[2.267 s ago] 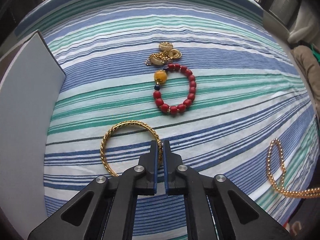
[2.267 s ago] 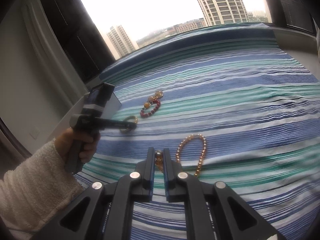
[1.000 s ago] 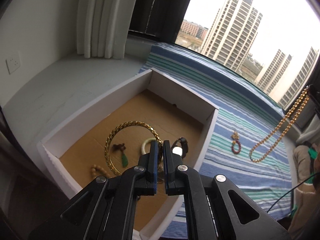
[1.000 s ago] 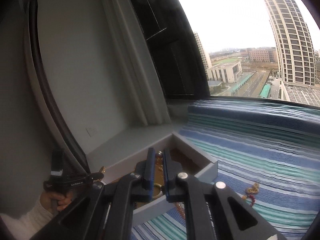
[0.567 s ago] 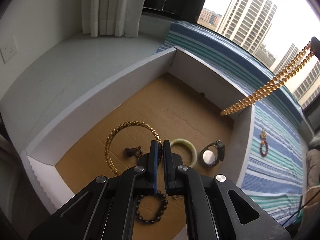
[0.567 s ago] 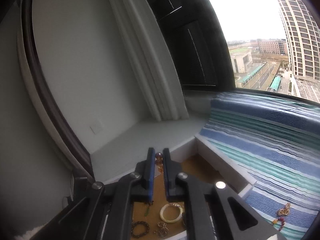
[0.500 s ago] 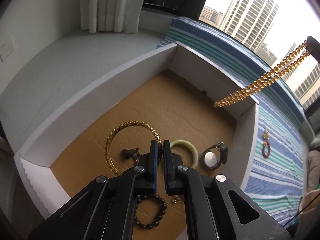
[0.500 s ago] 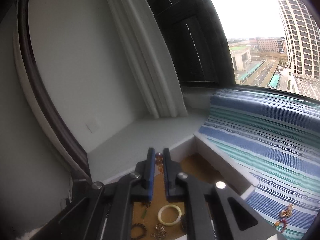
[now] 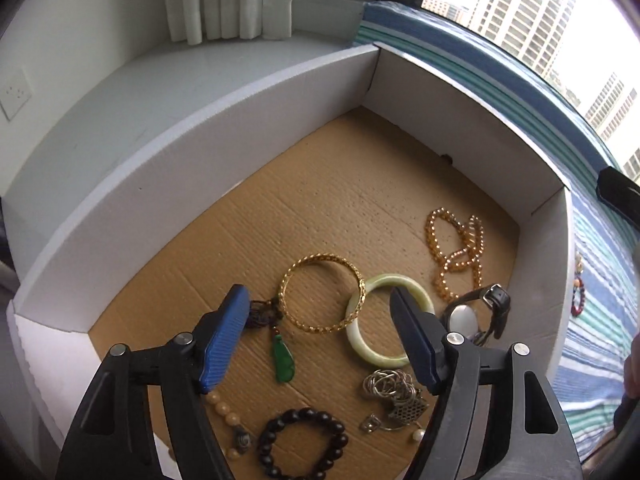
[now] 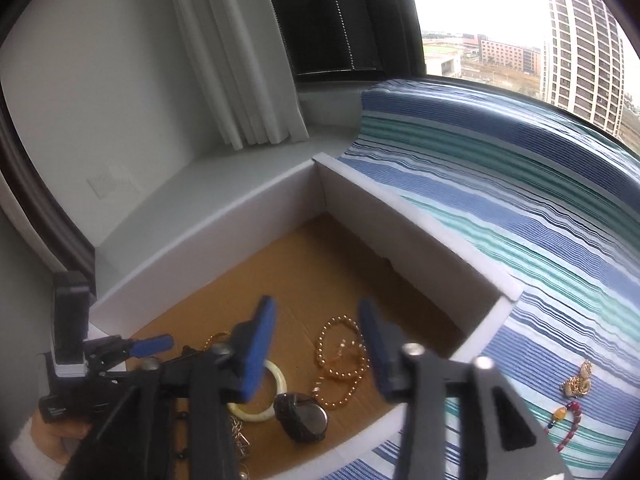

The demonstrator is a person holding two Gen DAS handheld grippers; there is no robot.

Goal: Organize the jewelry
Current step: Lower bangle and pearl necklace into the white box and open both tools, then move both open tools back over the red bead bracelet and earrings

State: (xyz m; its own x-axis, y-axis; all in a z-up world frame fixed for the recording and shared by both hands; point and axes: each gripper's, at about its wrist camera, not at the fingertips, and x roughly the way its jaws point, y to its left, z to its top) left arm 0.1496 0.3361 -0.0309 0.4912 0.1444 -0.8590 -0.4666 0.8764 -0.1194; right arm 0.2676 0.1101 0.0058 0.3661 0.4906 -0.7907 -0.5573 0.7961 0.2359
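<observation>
1. Left gripper (image 9: pixel 316 316) has its jaws spread wide with nothing in them, hanging over the near part of the white box (image 9: pixel 224 128).
2. Right gripper (image 10: pixel 316 344) is wide apart too and empty, sitting above the box's right side.
3. Right under the left jaws the gold chain bangle (image 9: pixel 322 294) lies flat on the brown cardboard floor, its right edge overlapping the pale green jade bangle (image 9: pixel 384 320).
4. Under the right jaws the amber bead strand (image 10: pixel 340 364) is piled in loose loops on the box floor, near the right wall.
5. Around those: a green pendant (image 9: pixel 283 360) on a dark cord, a dark bead bracelet (image 9: pixel 302 446), a silvery chain tangle (image 9: pixel 392 392), and a wristwatch (image 9: pixel 476 316) just beside the jade bangle.
6. Outside the box, on the striped bedspread (image 10: pixel 540 220), a red bead bracelet (image 10: pixel 568 424) and a small clump of gold pieces (image 10: pixel 578 380) lie close together, well apart from the box.
</observation>
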